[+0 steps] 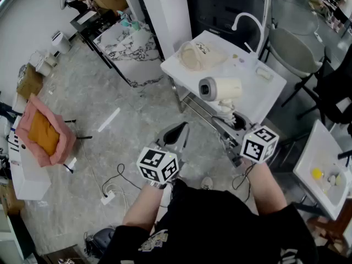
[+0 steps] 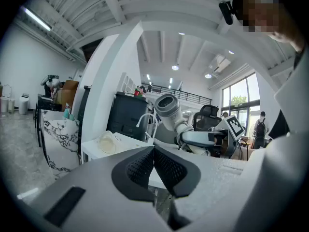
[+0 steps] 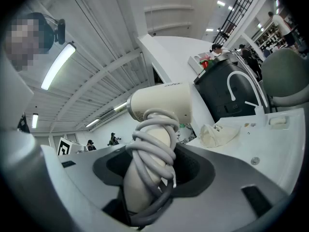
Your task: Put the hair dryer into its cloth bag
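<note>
**Head view: dryer gripped, bag farther off on the desk**

Head view has the right claw (image 1: 230,116) closed partway round the handle of the hair dryer (image 1: 220,88). The dryer's barrel lies left to right above the white desk (image 1: 264,89). The cloth bag (image 1: 195,55) rests on the desk, farther off and left of the dryer, well apart from it. The left claw (image 1: 183,128) hangs over the floor (image 1: 110,147), off the desk's near left side.

Left gripper view shows its jaws pressed together with nothing between them. The bag lies ahead, left of the dryer.

Right gripper view shows the handle, wrapped in its cord (image 3: 153,151), standing between the pads, with the bag beyond. Small print on the barrel and the bag is too small to read.
</note>
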`<action>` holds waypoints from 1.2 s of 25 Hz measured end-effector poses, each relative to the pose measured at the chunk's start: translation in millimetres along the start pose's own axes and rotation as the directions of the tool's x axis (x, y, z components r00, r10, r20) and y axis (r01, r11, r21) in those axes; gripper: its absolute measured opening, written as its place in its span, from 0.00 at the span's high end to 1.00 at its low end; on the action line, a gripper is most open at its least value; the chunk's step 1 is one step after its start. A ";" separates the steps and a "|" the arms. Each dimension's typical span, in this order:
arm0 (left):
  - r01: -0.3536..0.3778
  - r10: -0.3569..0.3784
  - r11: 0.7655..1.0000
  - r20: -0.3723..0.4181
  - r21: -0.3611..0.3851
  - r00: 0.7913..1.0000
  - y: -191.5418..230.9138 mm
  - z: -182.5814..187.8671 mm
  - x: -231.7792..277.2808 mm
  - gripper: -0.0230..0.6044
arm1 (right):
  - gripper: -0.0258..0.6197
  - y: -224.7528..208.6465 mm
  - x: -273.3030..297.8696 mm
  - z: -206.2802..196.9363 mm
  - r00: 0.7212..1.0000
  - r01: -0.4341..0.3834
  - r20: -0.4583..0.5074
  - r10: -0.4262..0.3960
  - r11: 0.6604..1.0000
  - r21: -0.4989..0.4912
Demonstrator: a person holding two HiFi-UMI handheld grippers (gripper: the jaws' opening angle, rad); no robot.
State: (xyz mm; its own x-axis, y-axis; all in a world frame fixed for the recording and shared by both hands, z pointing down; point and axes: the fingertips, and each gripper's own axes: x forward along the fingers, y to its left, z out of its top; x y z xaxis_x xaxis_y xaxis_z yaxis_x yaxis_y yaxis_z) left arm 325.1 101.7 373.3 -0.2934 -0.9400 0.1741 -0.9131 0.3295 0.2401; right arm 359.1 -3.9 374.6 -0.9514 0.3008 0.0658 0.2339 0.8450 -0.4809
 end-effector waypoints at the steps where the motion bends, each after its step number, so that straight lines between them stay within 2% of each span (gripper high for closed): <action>1: -0.001 0.001 1.000 0.001 -0.001 1.000 0.7 0.2 -0.5 0.96 | 0.60 0.2 0.6 -0.2 1.000 -0.001 -0.002 0.001 1.000 0.000; 14: 0.006 -0.006 1.000 -0.001 0.019 1.000 7.5 1.1 -1.8 0.95 | 0.59 1.7 8.5 -1.0 1.000 0.009 -0.008 -0.009 1.000 -0.008; 18: 0.014 -0.013 1.000 -0.009 0.024 1.000 11.9 1.0 -3.4 0.82 | 0.59 2.9 13.3 -1.6 1.000 0.009 -0.008 -0.009 1.000 0.002; 30: 0.033 -0.033 0.999 -0.013 0.015 0.999 48.4 7.2 -15.5 0.74 | 0.59 5.0 44.9 -3.1 0.999 0.051 -0.018 -0.051 0.999 0.017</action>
State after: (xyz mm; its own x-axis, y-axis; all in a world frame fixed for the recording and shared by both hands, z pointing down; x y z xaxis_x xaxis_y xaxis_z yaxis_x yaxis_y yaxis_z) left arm 283.4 131.6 375.4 -0.2594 -0.9492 0.1781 -0.9266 0.2966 0.2313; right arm 318.2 15.2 377.9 -0.9583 0.2653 0.1058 0.1815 0.8517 -0.4915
